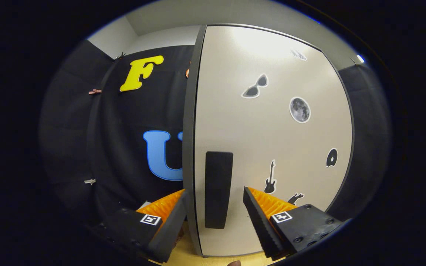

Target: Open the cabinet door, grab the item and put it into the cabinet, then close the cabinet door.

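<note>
The gripper (215, 207) hangs with its fingers spread wide on either side of the dark upright handle (218, 189) on the pale cabinet door (272, 140), touching neither, while stickers of sunglasses (255, 87), a moon (300, 109) and a guitar (270, 178) dot the panel to the right.

Gripper (216, 199) level, facing forward; jaws spread wide apart, gripping nothing.

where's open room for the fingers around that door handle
The gripper is open, one finger each side of the black handle on the cabinet door. Bare door panel lies between the handle and the guitar sticker. It is tight between the handle and the door's dark edge.
</note>
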